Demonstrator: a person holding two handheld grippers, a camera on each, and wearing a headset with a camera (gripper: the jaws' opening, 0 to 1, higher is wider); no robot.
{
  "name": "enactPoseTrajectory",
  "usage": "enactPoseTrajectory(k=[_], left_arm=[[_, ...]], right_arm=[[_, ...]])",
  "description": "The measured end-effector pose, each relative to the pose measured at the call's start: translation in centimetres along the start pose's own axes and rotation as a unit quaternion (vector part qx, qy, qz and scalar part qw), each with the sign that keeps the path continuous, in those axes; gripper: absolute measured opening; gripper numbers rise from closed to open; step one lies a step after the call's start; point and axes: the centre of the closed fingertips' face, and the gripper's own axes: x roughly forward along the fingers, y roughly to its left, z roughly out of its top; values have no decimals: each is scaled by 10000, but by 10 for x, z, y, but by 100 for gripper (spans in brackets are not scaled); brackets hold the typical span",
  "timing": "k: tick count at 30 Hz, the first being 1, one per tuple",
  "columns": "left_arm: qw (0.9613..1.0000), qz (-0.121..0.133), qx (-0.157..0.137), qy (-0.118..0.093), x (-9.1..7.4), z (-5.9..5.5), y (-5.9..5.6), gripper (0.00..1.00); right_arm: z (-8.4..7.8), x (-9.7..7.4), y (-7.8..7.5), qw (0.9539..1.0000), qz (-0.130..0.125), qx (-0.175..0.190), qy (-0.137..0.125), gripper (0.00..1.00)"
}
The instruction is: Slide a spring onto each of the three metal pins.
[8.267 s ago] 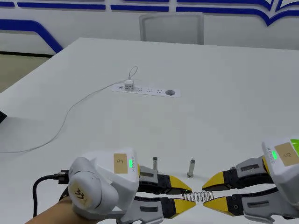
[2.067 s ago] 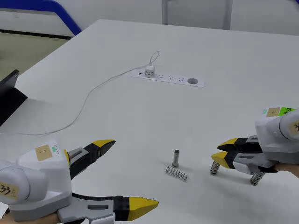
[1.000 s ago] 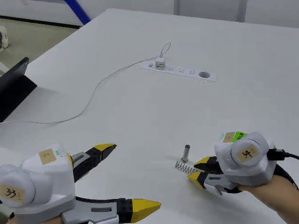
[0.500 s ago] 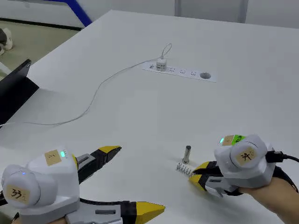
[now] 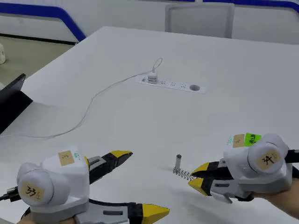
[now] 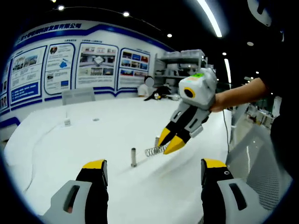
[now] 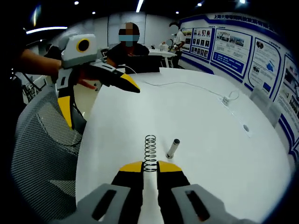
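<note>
The job is part-way through at best, with one pin plainly left to do. The right gripper has its fingers pinched narrow on the near end of a spring, which juts out ahead of them, raised off the worktop. Its free end lies just beside a bare upright metal pin but is not over the pin's top. In the right gripper view the spring and this pin stand side by side and apart, so the threading is not yet begun. The left gripper hovers off to the side, well apart from the pin, its fingers spread wide and holding nothing. In the left gripper view a second small upright shape stands just behind the spring. It is too small to tell whether it is a pin or whether it carries a spring. How the other two pins stand therefore cannot be judged from here.
</note>
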Motion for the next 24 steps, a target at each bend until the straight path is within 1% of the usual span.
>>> enactPoseTrajectory(k=[2, 3, 5, 8, 9, 10, 12, 14, 18, 20, 22, 24], left_arm=[[9997, -248, 16, 26, 6, 4, -9, 78], [9996, -291, 44, 28, 9, 6, -10, 76], [9993, -358, 87, 20, 15, 12, -14, 75], [9988, -462, 144, -32, 23, 20, -20, 73], [9984, -536, 179, -13, 26, 22, -24, 72], [9980, -596, 222, 14, 28, 22, -27, 69], [9964, -733, 418, 87, 33, 23, -35, 64], [9949, -849, 511, 176, 37, 22, -42, 58], [9934, -984, 542, 210, 43, 22, -51, 55], [9918, -1119, 573, 241, 45, 22, -58, 49], [9896, -1241, 671, 292, 46, 20, -65, 43], [9877, -1327, 751, 345, 47, 19, -70, 39]], right_arm=[[7, -11, 3, 9999, 39, -119, -88, 11], [8, -16, 3, 9999, 26, -134, -96, 11], [11, -26, 5, 9998, 76, -116, -130, 11], [13, -39, 11, 9993, 139, -307, -154, 11], [13, -43, 14, 9989, 156, -396, -171, 11], [13, -45, 16, 9986, 165, -466, -171, 11], [12, -50, 21, 9979, 197, -589, -163, 11], [9, -53, 26, 9959, 254, -851, -152, 11], [7, -56, 33, 9950, 309, -940, -169, 11], [8, -58, 36, 9944, 342, -975, -225, 11], [9, -59, 39, 9937, 374, -1020, -269, 11], [10, -60, 41, 9927, 410, -1104, -276, 11]])
